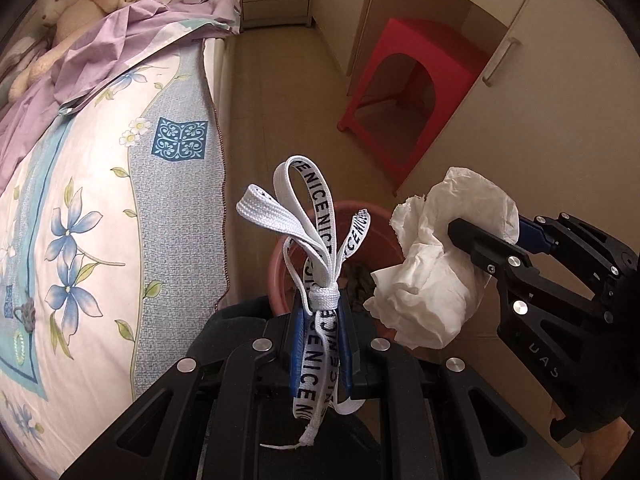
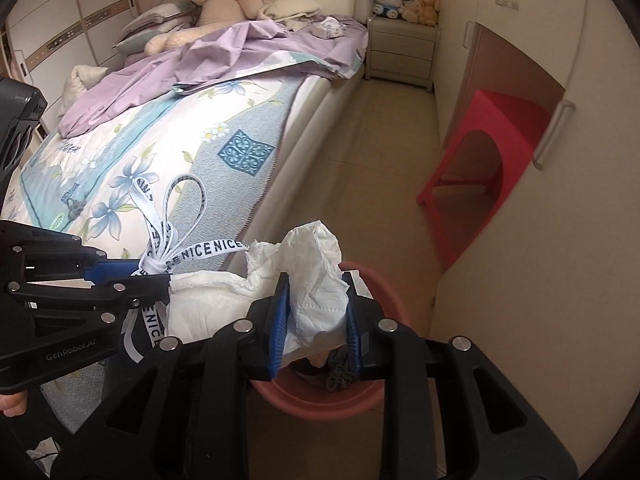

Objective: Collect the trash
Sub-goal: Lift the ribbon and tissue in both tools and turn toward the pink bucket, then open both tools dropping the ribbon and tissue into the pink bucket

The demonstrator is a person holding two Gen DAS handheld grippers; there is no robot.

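My left gripper (image 1: 322, 316) is shut on a knotted white ribbon (image 1: 320, 240) printed "NICE", held over the near rim of a pink bin (image 1: 384, 228) on the floor. My right gripper (image 2: 316, 312) is shut on a crumpled white tissue (image 2: 312, 280) just above the bin (image 2: 320, 404). In the left wrist view the right gripper (image 1: 472, 236) and its tissue (image 1: 436, 276) hang at the bin's right side. In the right wrist view the left gripper (image 2: 160, 276) and ribbon (image 2: 176, 236) sit left of the tissue. Dark scraps lie inside the bin.
A bed (image 2: 168, 152) with a floral cover, purple sheet and plush bear stands to the left. A red plastic stool (image 2: 480, 168) stands by the cream wardrobe (image 2: 560, 240) on the right. A nightstand (image 2: 400, 48) is at the far wall.
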